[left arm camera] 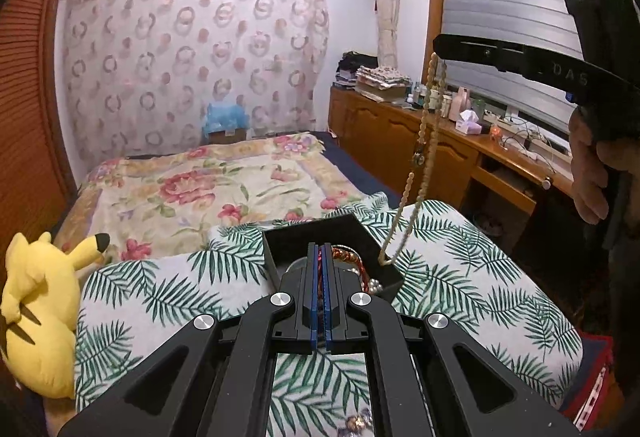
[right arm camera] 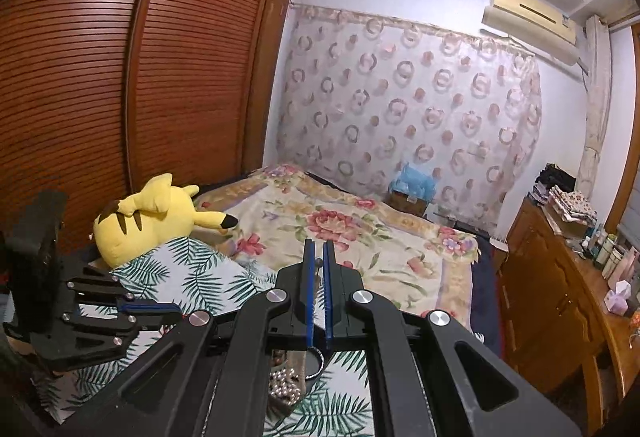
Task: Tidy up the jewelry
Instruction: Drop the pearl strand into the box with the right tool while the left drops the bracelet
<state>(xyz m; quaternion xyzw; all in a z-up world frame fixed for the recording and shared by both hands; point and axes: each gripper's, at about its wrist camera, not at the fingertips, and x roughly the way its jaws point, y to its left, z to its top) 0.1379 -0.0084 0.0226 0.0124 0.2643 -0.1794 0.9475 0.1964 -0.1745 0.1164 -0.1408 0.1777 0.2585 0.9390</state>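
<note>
A black hexagonal box (left arm camera: 276, 237) sits on a palm-leaf pillow (left arm camera: 460, 277) and holds a red braided bracelet (left arm camera: 346, 257) and some pearls (left arm camera: 374, 285). My left gripper (left arm camera: 320, 253) hovers over the box with its blue pads shut, and a strand of the red bracelet shows in the slit between them. My right gripper (left arm camera: 438, 46) is up at the right, held by a hand (left arm camera: 592, 165). It is shut on a long beige bead necklace (left arm camera: 420, 153) whose lower end reaches the box's right rim. In the right wrist view a bead (right arm camera: 319, 262) sits between the right gripper's (right arm camera: 319, 257) tips.
A yellow plush toy (left arm camera: 40, 297) lies left of the pillow. Beyond is a bed with a floral blanket (left arm camera: 200, 189). A wooden cabinet and a cluttered desk (left arm camera: 400, 125) run along the right. Silver beads (right arm camera: 286, 385) and a crystal piece (left arm camera: 356, 423) lie on the pillow beneath the grippers.
</note>
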